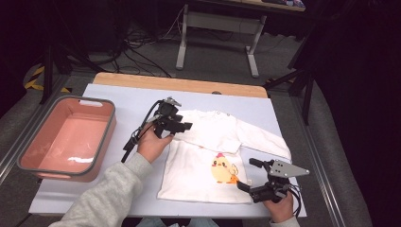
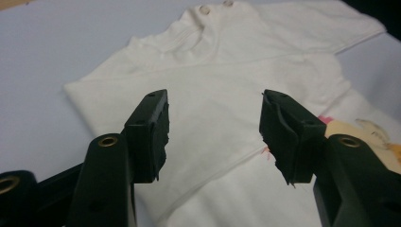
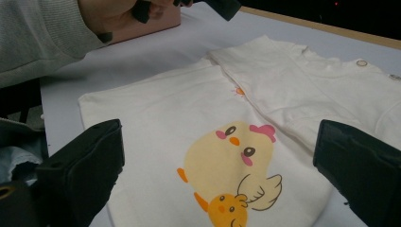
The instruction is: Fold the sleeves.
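Nearest the camera in the high view, the right tool (image 1: 246,175) sits low at the front edge of the counter (image 1: 127,101), in the person's right hand (image 1: 280,209), with its grey three-cornered plate on top. Its jaws stand wide apart with nothing between them, hovering just at the shirt's near right corner. In the right gripper view the same jaws frame the yellow chick print (image 3: 231,165), which they do not touch.

The white shirt (image 1: 203,165) lies flat on the pale cover of the counter, hem toward the person and collar away. Its left sleeve is folded in across the chest, while the right sleeve (image 1: 265,137) stretches out to the side. The chick print sits on the lower right of the front.

Farther along, the left tool (image 1: 182,126) is held in the left hand (image 1: 152,144), a grey sleeve (image 1: 101,198) trailing back toward the bottom edge. Its jaws are also well open and empty, poised above the folded sleeve near the shirt's left shoulder. The left gripper view shows two small buttons (image 2: 215,6) at the collar beyond.

A pink tub (image 1: 101,142) with a grey rim stands at the counter's left edge, well apart from the shirt.
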